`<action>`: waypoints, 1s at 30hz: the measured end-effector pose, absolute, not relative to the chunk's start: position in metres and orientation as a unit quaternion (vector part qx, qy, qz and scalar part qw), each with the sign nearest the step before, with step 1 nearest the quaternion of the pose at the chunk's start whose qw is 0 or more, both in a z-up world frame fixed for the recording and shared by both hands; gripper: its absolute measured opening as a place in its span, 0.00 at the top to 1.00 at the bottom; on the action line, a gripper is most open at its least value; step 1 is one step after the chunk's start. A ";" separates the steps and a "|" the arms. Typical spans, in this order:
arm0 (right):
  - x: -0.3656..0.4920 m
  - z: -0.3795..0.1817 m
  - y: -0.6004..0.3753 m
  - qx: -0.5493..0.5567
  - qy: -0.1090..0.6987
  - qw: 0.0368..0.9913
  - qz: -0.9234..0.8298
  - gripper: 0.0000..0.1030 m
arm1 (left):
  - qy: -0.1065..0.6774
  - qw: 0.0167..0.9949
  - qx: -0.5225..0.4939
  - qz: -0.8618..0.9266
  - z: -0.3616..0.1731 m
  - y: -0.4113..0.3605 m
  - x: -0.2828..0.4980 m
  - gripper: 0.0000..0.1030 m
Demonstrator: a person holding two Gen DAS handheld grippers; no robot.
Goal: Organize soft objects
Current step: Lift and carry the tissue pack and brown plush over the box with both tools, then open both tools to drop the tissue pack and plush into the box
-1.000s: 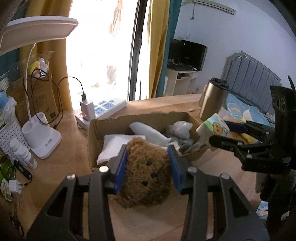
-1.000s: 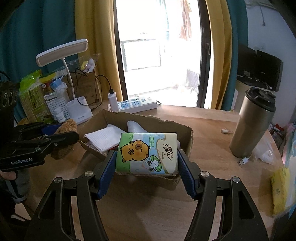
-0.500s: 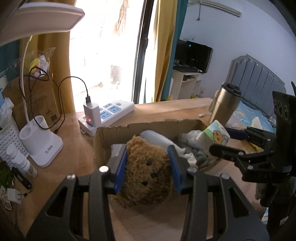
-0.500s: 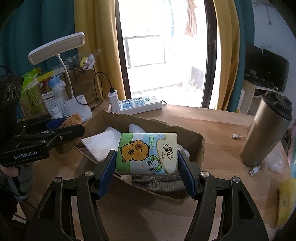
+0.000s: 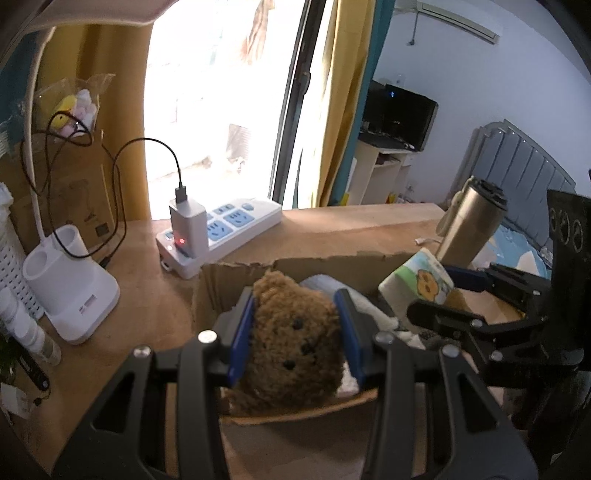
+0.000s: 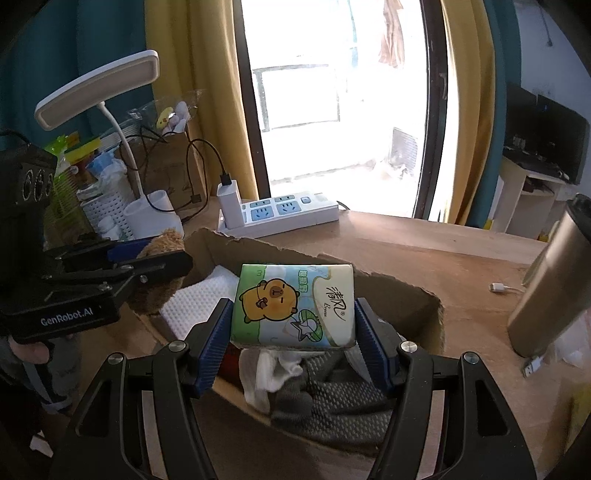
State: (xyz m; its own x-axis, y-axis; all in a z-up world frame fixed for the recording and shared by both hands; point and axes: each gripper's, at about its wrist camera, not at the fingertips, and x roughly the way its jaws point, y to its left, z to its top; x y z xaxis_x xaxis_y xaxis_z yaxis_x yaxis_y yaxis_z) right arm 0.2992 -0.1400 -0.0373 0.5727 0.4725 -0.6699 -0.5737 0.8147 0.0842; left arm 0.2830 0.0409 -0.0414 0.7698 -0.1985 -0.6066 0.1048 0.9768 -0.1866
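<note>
Above the cardboard box (image 6: 413, 295), both grippers tilt downward: left gripper (image 5: 297, 332) fingers clamp the plush bear (image 5: 295, 343), right gripper (image 6: 293, 325) fingers clamp the tissue pack (image 6: 293, 306).

Home bedroom, lived-in. Padded grey headboard (image 5: 517, 155) with patterned bedding at right, wall air conditioner (image 5: 458, 22) above, dark monitor (image 5: 406, 110) on a small white stand. Yellow and teal curtains (image 6: 207, 92) frame a bright balcony door (image 6: 332, 92). Wooden counter (image 6: 443, 266) carries a white desk lamp (image 6: 99, 88), power strip (image 6: 284, 214) with charger, steel tumbler (image 5: 469, 221), cardboard box (image 6: 388, 288) of laundry.
</note>
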 end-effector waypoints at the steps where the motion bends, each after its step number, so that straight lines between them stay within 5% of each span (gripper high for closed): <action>1: 0.301 -0.038 -0.139 -0.070 0.356 0.884 0.296 0.34 | 0.330 0.938 -0.071 -0.080 -0.042 0.041 0.285 0.57; 13: 0.320 -0.051 -0.128 -0.066 0.370 0.880 0.290 0.34 | 0.351 0.930 -0.078 -0.069 -0.060 0.047 0.305 0.56; 21: 0.320 -0.054 -0.125 -0.071 0.369 0.882 0.285 0.26 | 0.353 0.930 -0.087 -0.057 -0.058 0.051 0.307 0.36; 30: 0.311 -0.046 -0.127 -0.076 0.363 0.886 0.278 0.25 | 0.342 0.933 -0.090 -0.062 -0.048 0.051 0.294 0.35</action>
